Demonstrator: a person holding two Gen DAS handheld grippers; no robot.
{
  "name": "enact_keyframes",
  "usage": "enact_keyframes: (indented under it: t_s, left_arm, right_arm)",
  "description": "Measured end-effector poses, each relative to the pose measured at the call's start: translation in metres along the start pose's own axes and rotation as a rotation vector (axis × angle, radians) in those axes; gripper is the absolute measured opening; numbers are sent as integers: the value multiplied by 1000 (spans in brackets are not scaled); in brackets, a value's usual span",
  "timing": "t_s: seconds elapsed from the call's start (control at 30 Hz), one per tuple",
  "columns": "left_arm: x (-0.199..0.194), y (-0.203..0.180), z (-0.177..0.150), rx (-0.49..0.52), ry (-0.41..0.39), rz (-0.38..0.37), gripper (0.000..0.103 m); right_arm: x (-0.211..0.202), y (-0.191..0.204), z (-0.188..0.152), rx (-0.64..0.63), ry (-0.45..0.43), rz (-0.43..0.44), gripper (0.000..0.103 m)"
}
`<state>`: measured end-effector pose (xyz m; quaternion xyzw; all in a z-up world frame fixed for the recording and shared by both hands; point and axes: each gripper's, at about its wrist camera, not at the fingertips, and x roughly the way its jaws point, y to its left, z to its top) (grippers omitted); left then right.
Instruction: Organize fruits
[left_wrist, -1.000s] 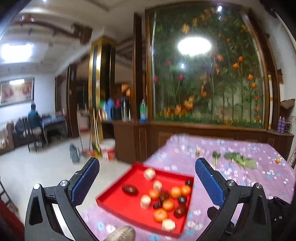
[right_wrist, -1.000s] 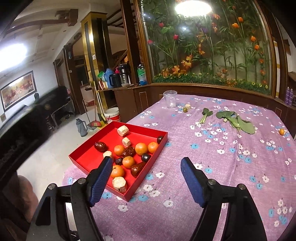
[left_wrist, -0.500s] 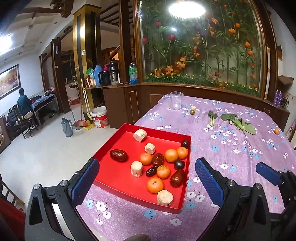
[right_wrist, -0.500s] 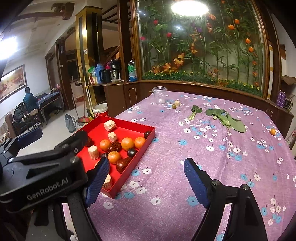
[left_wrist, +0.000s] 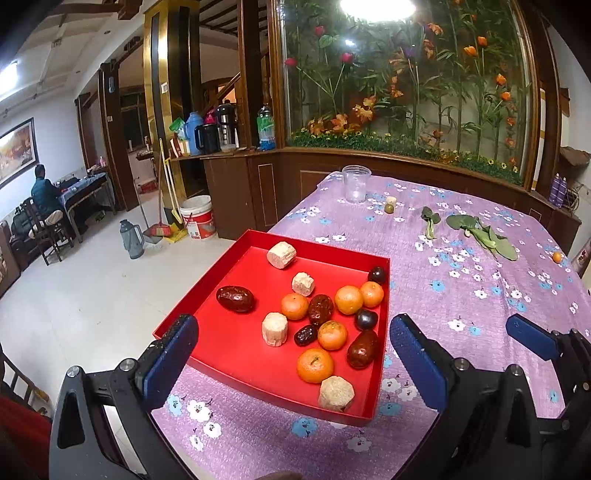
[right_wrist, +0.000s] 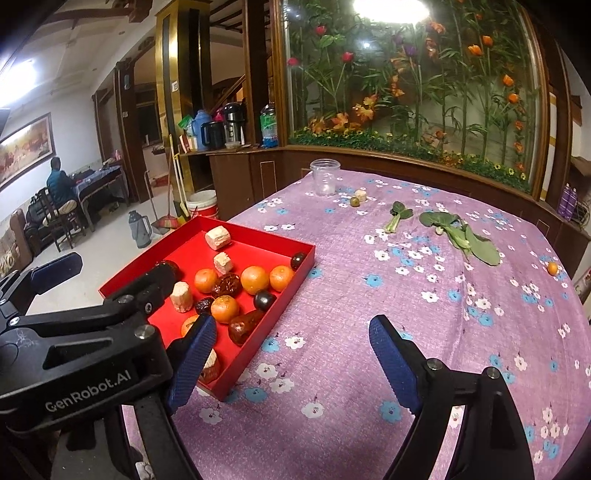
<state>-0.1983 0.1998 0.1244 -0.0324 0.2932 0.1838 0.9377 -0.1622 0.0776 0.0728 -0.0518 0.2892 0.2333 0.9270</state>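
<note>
Red tray (left_wrist: 207, 280) at the table's near-left edge holds oranges (left_wrist: 315, 365), dark dates (left_wrist: 235, 298), plums (left_wrist: 366, 319) and pale cut chunks (left_wrist: 281, 254), loosely clustered toward its right side.

White lettering reading "GenRobot.AI" stood on the black body of the left gripper (right_wrist: 192, 321), seen from the right wrist camera. No other text was legible in either view.

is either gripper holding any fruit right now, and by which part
Nothing is held. The left gripper and right gripper are both open and empty, above the red tray and tablecloth.
</note>
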Motion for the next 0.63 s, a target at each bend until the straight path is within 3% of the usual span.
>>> enact_keyframes:
  t_s: [0.47,0.63]
  left_arm:
    - [30,24,-2,-74,39,-47,103]
    - [32,28,-1,-71,20,-12,103]
  right_arm:
    - [30,22,9,-59,45,16,89]
    - [38,29,9,-67,58,23,89]
